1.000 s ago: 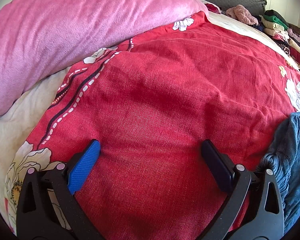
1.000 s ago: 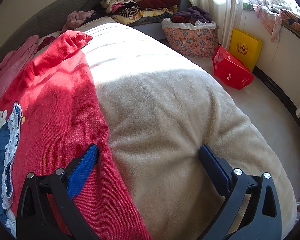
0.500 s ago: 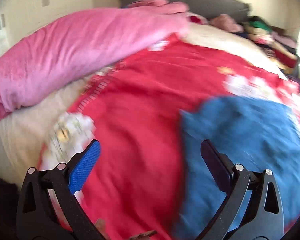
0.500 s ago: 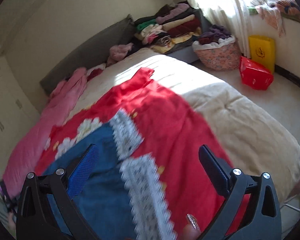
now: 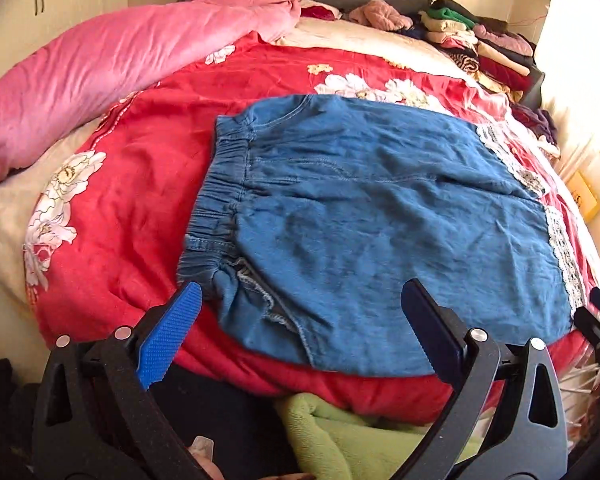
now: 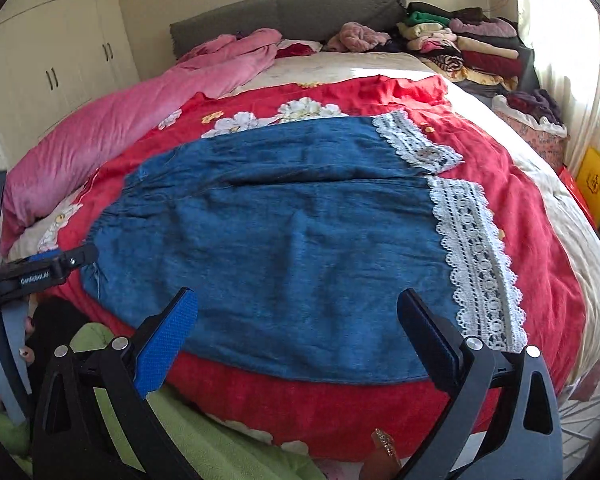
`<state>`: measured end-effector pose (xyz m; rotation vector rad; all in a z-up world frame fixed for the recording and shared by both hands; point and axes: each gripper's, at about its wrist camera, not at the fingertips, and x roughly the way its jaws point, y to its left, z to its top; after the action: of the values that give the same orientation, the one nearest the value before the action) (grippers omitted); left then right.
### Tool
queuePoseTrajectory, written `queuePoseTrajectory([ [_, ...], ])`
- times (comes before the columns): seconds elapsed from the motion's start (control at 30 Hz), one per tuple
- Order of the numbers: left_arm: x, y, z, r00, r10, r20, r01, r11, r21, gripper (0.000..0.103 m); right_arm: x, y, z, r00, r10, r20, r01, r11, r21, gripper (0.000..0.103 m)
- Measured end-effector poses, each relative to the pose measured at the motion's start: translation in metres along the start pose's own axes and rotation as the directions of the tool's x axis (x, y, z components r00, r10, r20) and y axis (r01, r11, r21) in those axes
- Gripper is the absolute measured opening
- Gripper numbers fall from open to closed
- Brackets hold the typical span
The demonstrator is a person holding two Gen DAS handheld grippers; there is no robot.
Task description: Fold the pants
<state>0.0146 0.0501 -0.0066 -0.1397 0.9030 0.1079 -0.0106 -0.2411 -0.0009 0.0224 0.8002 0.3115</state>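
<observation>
Blue denim pants point(image 5: 372, 216) with white lace cuffs point(image 6: 472, 248) lie flat on a red flowered blanket point(image 5: 132, 184) on the bed; they also show in the right wrist view point(image 6: 292, 240). The elastic waistband point(image 5: 216, 200) points left, the cuffs right. My left gripper point(image 5: 300, 320) is open and empty, hovering near the waistband corner at the pants' near edge. My right gripper point(image 6: 296, 320) is open and empty, above the near edge of the pants toward the cuffs. The left gripper's body point(image 6: 40, 272) shows at the left of the right wrist view.
A pink quilt point(image 5: 100, 64) lies along the bed's left side. Stacked folded clothes point(image 6: 472, 48) sit at the far right by the grey headboard point(image 6: 292, 12). A clothes basket point(image 6: 532, 124) and yellow bag point(image 6: 596, 184) stand right of the bed. Green fabric point(image 5: 360, 440) lies at the near edge.
Both grippers have pulled back from the bed and turned toward the pants; the whole garment now shows in both views. Both stay open.
</observation>
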Motion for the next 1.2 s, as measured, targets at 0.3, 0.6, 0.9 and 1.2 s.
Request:
queuePoseTrajectory([
  [0.3,-0.005,-0.009,-0.005,1.000,0.005,0.008,-0.005,0.999,0.034,0.094,-0.001,0.000,-0.008,1.000,0.011,-0.006,-0.011,1.000,0.024,0.099],
  [0.6,-0.006,-0.018,-0.008,1.000,0.009,0.010,-0.009,0.998,0.060,0.094,-0.004,-0.001,-0.008,1.000,0.006,0.004,-0.006,1.000,0.023,0.099],
  [0.9,-0.005,-0.021,-0.011,1.000,0.010,0.005,-0.010,0.997,0.073,0.094,-0.004,0.001,-0.008,1.000,0.006,0.003,-0.006,1.000,0.014,0.099],
  [1.2,-0.004,-0.025,-0.011,0.997,0.072,0.006,-0.072,0.993,0.097,0.094,-0.003,0.003,-0.007,1.000,0.001,0.002,-0.001,1.000,0.009,0.099],
])
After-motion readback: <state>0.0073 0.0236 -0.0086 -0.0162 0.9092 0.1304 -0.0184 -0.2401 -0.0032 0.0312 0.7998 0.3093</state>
